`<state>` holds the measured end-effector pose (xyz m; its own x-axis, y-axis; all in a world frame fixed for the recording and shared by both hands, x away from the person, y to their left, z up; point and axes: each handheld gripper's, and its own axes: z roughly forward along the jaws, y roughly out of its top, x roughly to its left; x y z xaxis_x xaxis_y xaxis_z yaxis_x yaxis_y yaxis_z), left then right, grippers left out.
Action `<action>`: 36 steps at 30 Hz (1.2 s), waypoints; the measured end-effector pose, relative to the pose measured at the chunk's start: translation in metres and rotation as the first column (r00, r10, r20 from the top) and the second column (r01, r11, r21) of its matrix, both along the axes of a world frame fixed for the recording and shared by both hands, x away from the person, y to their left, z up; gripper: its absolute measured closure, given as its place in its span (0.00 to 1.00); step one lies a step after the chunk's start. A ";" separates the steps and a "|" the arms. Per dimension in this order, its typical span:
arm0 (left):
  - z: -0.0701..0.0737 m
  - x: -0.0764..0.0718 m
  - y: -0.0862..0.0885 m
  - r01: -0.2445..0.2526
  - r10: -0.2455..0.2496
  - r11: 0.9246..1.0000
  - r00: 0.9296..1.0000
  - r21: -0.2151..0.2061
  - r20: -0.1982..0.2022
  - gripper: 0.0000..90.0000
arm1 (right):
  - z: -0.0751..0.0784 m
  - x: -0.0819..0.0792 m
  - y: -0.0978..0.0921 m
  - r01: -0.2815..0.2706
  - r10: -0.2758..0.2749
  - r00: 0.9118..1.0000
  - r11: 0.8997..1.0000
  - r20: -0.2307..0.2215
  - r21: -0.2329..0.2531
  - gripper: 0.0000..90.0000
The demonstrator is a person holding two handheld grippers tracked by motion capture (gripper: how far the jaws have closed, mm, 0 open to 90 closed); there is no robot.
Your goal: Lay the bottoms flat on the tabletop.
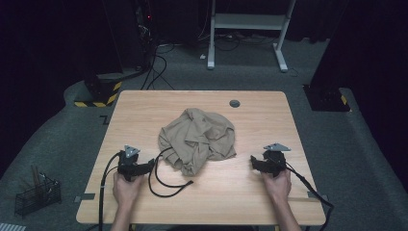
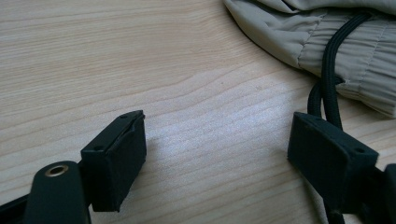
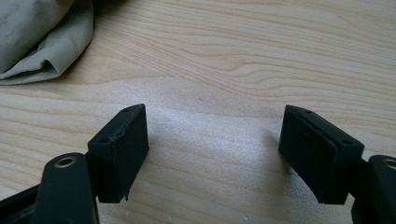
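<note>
Both sets of jaws stand wide apart with only bare counter [image 1: 250, 192] between them. The left gripper [image 1: 153, 163] rests at 8 o'clock of the crumpled tan cloth [image 1: 198, 137] mid-counter, a black cord [image 2: 332, 70] just beside one jaw. The right gripper [image 1: 252, 161] sits at 4 o'clock. A wire basket [image 1: 36, 195] holding sticks stands on the floor.
</note>
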<state>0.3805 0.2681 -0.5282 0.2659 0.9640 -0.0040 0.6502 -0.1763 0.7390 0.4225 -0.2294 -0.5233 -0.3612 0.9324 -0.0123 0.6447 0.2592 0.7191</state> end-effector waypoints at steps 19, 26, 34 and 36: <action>0.000 0.000 0.000 -0.012 0.012 1.000 1.000 -0.001 0.000 0.22 | 0.003 -0.001 0.019 -0.082 0.082 0.997 0.996 0.010 0.029 0.32; 0.000 0.000 0.000 -0.013 0.013 1.000 1.000 0.003 -0.002 0.22 | 0.018 -0.003 0.051 -0.188 0.187 0.980 0.982 0.074 0.003 0.38; 0.002 -0.001 0.002 -0.018 0.018 0.999 1.000 -0.043 -0.010 0.24 | 0.022 -0.003 0.077 -0.265 0.262 0.961 0.964 0.088 0.024 0.40; 0.004 -0.001 0.003 -0.014 0.013 0.996 1.000 -0.089 -0.018 0.25 | 0.021 -0.006 0.088 -0.302 0.303 0.949 0.953 0.091 -0.026 0.41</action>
